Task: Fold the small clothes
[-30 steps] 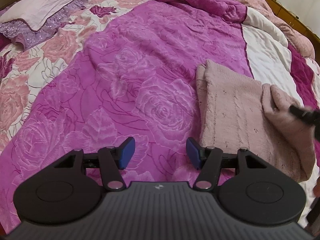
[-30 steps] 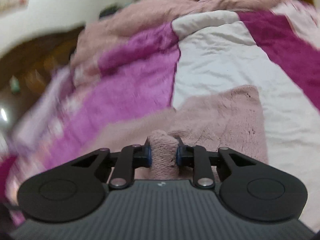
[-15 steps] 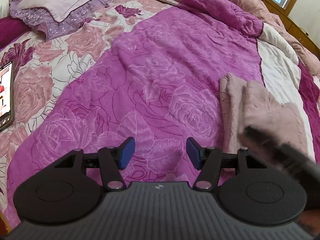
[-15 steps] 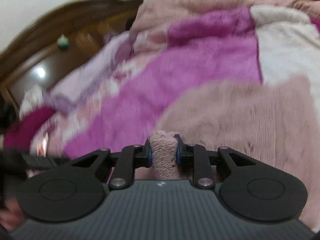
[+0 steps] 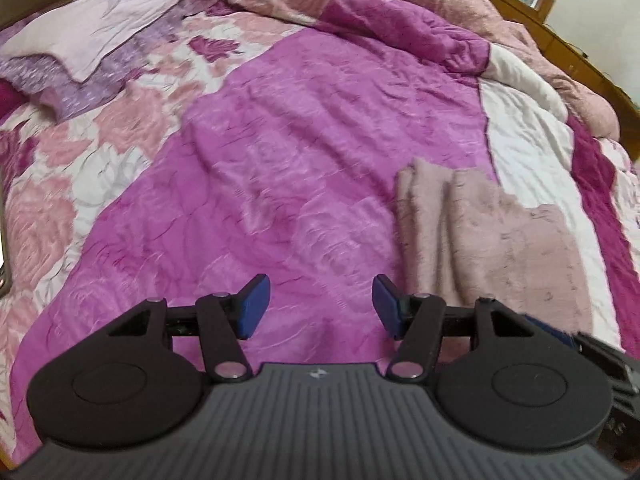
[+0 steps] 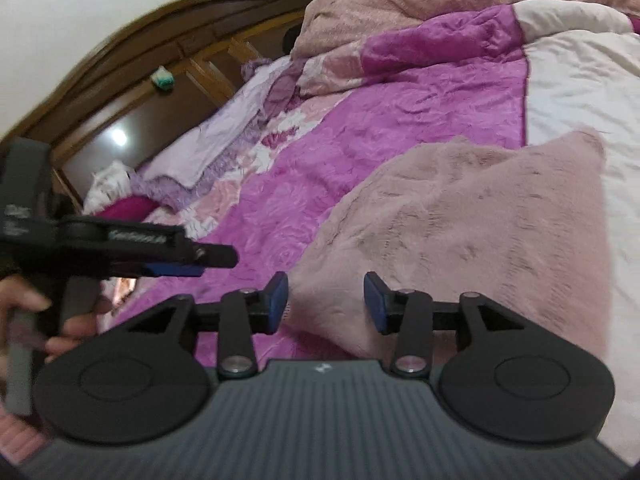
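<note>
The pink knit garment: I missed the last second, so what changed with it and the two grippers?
The right gripper carried a pinched fold across the pink knit garment, then let go; its jaws are opening with nothing between them. The left gripper stayed open and empty over the magenta bedspread.

Dusty-pink knit garment (image 5: 500, 240) folded, lying flat; on magenta quilt, overlapping white panel
</note>
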`<action>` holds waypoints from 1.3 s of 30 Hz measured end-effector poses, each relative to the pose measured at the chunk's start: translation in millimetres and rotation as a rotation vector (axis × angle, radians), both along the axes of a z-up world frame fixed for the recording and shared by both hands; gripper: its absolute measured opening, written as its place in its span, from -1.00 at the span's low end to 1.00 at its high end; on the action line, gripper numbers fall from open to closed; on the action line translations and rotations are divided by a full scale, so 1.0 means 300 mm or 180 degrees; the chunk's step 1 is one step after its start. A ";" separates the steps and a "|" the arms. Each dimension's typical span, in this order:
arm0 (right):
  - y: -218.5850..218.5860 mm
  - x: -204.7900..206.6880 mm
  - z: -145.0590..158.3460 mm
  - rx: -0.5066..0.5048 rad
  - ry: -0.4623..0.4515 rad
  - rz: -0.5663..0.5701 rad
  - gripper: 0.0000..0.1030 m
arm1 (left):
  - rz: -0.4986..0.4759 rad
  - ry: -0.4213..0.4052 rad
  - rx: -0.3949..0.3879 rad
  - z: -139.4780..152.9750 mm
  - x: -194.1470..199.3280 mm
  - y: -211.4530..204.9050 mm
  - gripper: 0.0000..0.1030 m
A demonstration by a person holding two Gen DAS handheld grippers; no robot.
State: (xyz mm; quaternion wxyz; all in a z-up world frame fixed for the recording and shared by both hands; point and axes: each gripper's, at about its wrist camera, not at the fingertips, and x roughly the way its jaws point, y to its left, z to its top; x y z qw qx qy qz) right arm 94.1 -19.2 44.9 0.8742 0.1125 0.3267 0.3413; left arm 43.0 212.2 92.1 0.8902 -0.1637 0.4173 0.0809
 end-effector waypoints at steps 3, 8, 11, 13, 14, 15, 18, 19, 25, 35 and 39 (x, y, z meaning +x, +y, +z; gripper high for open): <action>-0.075 -0.010 0.026 0.0164 0.0006 -0.0183 -0.12 | -0.0107 -0.0066 -0.0036 0.036 0.045 -0.035 0.25; -0.186 0.027 0.054 0.0159 -0.0076 -0.0692 -0.08 | -0.0306 -0.0237 -0.0187 0.063 0.160 -0.111 0.25; -0.252 0.054 0.040 0.0179 -0.0027 -0.0955 0.01 | -0.0469 -0.0311 -0.0339 0.050 0.244 -0.162 0.21; -0.293 0.066 0.021 0.0240 0.0036 -0.1079 0.01 | -0.0600 -0.0367 -0.0319 0.036 0.298 -0.203 0.15; -0.309 0.070 0.010 0.0245 0.0062 -0.1117 0.01 | -0.0654 -0.0380 -0.0273 0.026 0.326 -0.221 0.12; -0.319 0.074 -0.002 0.0235 0.0084 -0.1149 0.01 | -0.0694 -0.0384 -0.0217 0.014 0.358 -0.240 0.12; -0.340 0.073 -0.035 0.0199 0.0143 -0.1201 0.01 | -0.0810 -0.0354 -0.0152 -0.027 0.437 -0.274 0.12; -0.347 0.075 -0.045 0.0195 0.0168 -0.1214 0.01 | -0.0860 -0.0329 -0.0169 -0.044 0.462 -0.285 0.12; -0.377 0.095 -0.073 0.0328 0.0248 -0.1237 0.11 | -0.0926 -0.0189 -0.0365 -0.140 0.552 -0.300 0.15; -0.384 0.099 -0.101 0.0428 0.0279 -0.1299 0.17 | -0.0977 -0.0479 -0.0049 -0.170 0.518 -0.358 -0.37; -0.383 0.097 -0.098 0.0405 0.0266 -0.1310 0.18 | -0.0786 -0.0751 -0.0266 -0.122 0.439 -0.350 -0.58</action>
